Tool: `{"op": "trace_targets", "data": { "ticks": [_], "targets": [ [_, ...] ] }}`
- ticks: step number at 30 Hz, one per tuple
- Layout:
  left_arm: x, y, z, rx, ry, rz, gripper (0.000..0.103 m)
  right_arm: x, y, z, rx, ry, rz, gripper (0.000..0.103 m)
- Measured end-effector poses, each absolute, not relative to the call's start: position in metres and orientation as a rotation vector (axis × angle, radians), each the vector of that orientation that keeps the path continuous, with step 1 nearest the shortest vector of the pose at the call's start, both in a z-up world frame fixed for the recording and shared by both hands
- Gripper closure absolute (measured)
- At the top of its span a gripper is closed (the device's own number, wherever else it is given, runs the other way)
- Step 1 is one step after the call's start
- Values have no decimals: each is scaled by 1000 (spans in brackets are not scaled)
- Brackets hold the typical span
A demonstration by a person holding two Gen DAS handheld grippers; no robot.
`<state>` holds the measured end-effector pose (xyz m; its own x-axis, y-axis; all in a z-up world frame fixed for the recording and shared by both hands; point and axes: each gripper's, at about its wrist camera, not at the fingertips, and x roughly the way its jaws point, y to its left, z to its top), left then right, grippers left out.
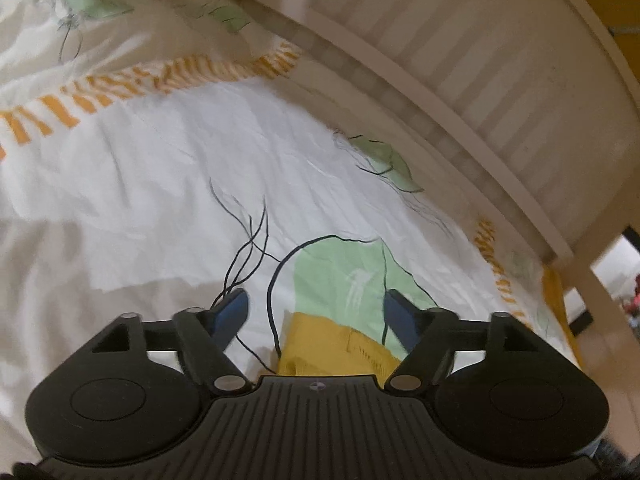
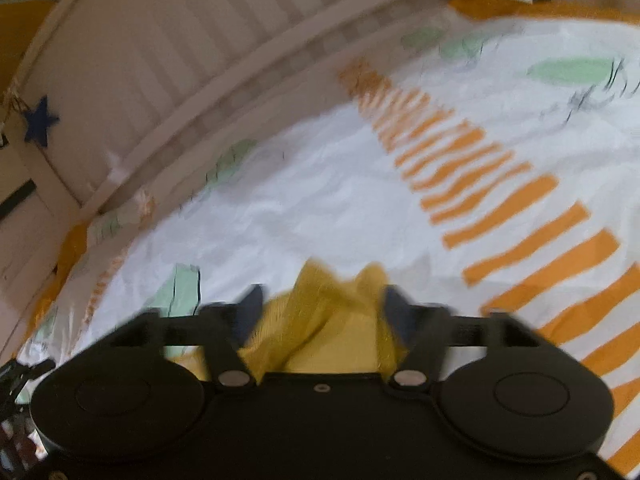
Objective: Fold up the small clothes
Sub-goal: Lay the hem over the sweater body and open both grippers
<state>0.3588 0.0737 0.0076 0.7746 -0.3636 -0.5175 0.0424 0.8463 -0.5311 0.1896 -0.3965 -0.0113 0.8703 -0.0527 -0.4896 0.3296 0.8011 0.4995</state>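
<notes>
Between spread hand-held gripper [image 2: 322, 304] fingers, crumpled mustard knit garment [image 2: 320, 332]

Bedroom at home — printed bedsheet [image 1: 200, 160], slatted white headboard [image 1: 500, 60].

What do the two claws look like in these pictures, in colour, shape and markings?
Both look alike. The left claw has a black ribbed body with a small round crosshair mark, two round black side discs, black linkage arms with silver pivot pins, and dark blue fingers. The right claw appears the same, though blurred.
</notes>
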Motion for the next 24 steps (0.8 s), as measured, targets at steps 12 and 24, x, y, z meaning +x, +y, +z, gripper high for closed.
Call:
{"op": "trace_targets", "data": {
  "ticks": [12,24],
  "targets": [
    [292,0,6,-14,737,-377,19,167,-334,3,246,578,-128,25],
    [325,-26,-31,72,851,-366,18,211,-302,-22,34,741,-113,25]
  ]
}}
